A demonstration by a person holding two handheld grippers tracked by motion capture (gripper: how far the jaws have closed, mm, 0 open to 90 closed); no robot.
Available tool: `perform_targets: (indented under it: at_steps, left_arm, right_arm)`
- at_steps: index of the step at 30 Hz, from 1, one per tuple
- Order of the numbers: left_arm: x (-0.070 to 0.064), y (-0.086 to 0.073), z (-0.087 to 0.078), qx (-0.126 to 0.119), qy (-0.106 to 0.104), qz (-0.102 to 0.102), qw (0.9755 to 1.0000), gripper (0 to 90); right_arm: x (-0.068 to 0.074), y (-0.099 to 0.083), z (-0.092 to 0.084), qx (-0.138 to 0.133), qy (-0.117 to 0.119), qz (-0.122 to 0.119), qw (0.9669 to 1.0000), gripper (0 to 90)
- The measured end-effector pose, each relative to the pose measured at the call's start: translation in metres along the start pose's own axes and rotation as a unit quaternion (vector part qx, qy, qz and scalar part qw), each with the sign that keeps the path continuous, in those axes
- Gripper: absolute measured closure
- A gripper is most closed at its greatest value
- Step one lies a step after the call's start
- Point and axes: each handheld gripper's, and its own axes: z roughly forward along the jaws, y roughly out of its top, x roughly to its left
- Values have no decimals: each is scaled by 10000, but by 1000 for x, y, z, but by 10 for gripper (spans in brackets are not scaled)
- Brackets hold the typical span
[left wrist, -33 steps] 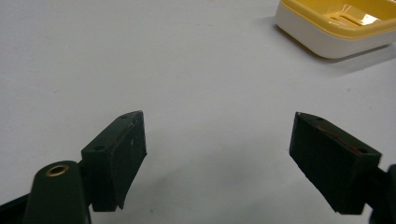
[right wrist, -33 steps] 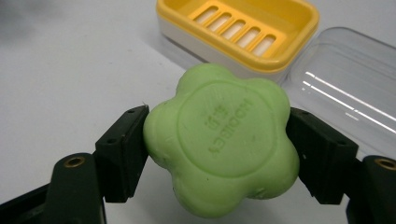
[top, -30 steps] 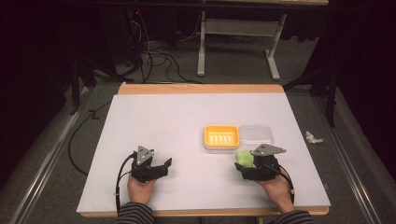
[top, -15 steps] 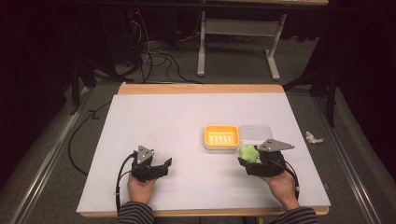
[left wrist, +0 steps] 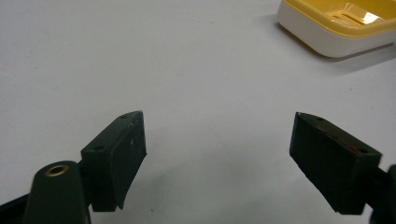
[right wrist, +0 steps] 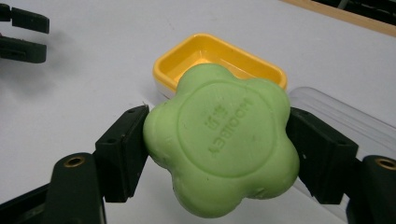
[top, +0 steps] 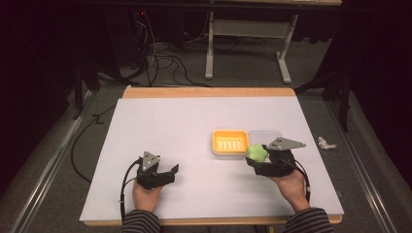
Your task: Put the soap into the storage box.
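While your right gripper (right wrist: pixel 219 154) clamps the green flower-shaped soap (right wrist: pixel 222 144) between both jaws, you hold it lifted just beside the yellow soap dish (top: pixel 230 142) and its clear lid (top: pixel 265 135). Your left gripper (left wrist: pixel 217 154) rests on the white table (top: pixel 160 126), jaws wide apart, grasping nothing.

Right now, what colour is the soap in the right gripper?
Light green soap, flower-shaped; clearest in the right gripper view.
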Motion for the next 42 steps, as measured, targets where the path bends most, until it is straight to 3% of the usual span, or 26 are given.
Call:
perform_targets:
  at_steps: [6, 9, 18, 34, 42]
  left_arm:
    - [0, 0, 0, -13, -9, 2, 10000, 190]
    - [0, 0, 0, -4, 11, 6, 10000, 191]
    - [0, 0, 0, -24, -4, 10, 10000, 191]
    - [-1, 0, -1, -60, -29, -11, 10000, 191]
    - [-1, 0, -1, -59, -11, -6, 10000, 189]
  right_arm:
    - [-4, 7, 6, -7, 43, 45, 10000, 272]
    - [-8, 11, 6, -112, 173, 168, 9996, 272]
    - [-18, 22, 10, -103, 118, 276, 9995, 272]
    - [-24, 42, 31, -46, 11, 145, 9999, 272]
    - [-24, 43, 49, 135, 13, 174, 9998, 272]
